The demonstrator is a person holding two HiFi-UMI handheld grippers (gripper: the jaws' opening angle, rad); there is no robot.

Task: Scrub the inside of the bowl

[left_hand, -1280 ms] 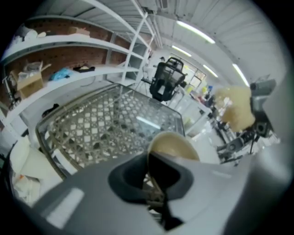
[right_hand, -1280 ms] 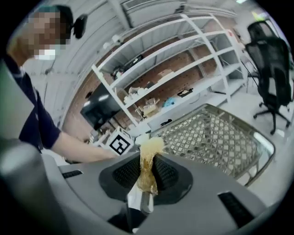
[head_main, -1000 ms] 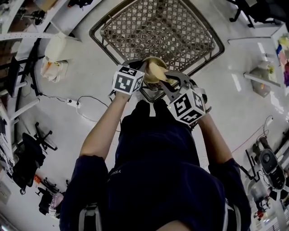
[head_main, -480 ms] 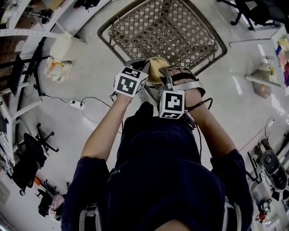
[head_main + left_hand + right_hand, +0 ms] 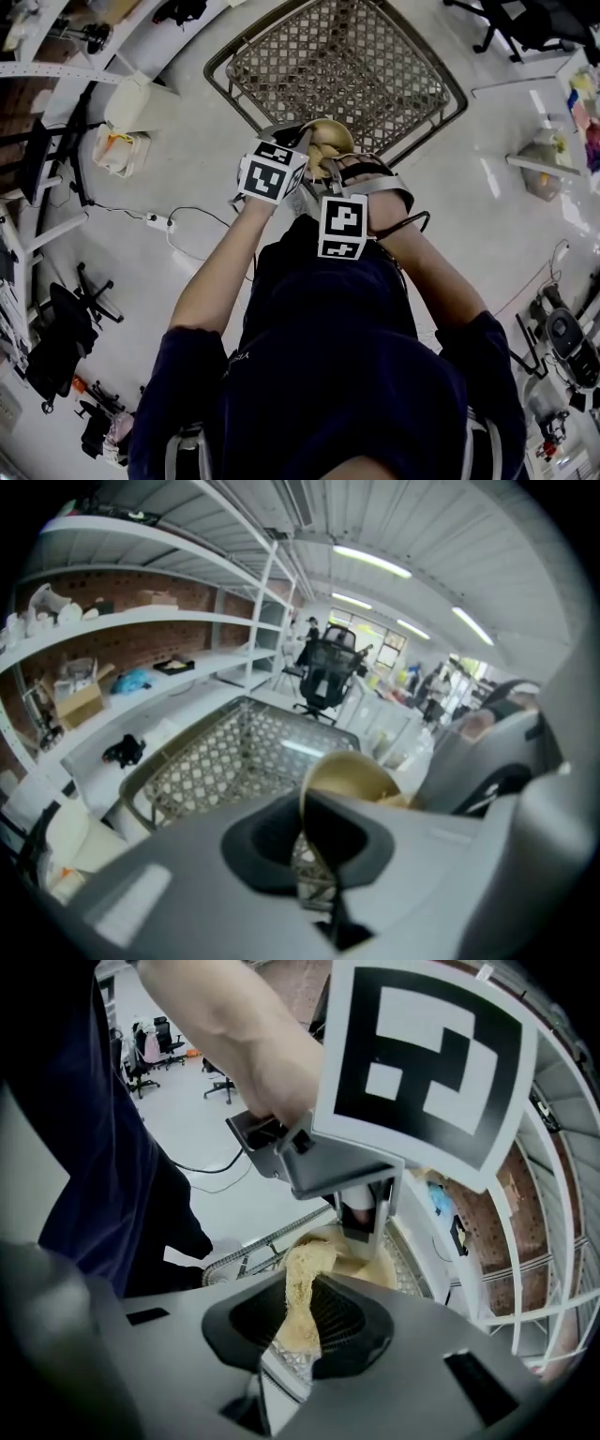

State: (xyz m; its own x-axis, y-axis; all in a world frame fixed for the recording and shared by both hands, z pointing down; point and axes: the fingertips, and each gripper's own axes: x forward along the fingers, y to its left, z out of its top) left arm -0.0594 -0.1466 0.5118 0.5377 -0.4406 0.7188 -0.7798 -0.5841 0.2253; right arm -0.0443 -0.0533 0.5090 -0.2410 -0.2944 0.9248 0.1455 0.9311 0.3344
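Observation:
A golden metal bowl (image 5: 334, 134) is held in the air in front of the person, above the edge of a wire mesh surface. My left gripper (image 5: 302, 152) is shut on the bowl's rim; in the left gripper view the bowl (image 5: 354, 772) tilts between the jaws with its rim pinched there. My right gripper (image 5: 330, 167) is shut on a pale yellow scrubbing sponge (image 5: 302, 1290). The sponge's far end reaches into the bowl (image 5: 367, 1267) and touches its inner wall. The left gripper's fingers (image 5: 367, 1211) show just above the bowl in the right gripper view.
A wire mesh table (image 5: 342, 61) with a metal rim lies below and beyond the bowl. White shelving (image 5: 141, 621) with boxes stands to the left. An office chair (image 5: 323, 672) is behind the mesh. A power strip and cables (image 5: 159, 221) lie on the floor at left.
My right gripper has swung left and turned toward the bowl, bringing the sponge from above the rim down inside it. The left gripper and bowl have barely shifted.

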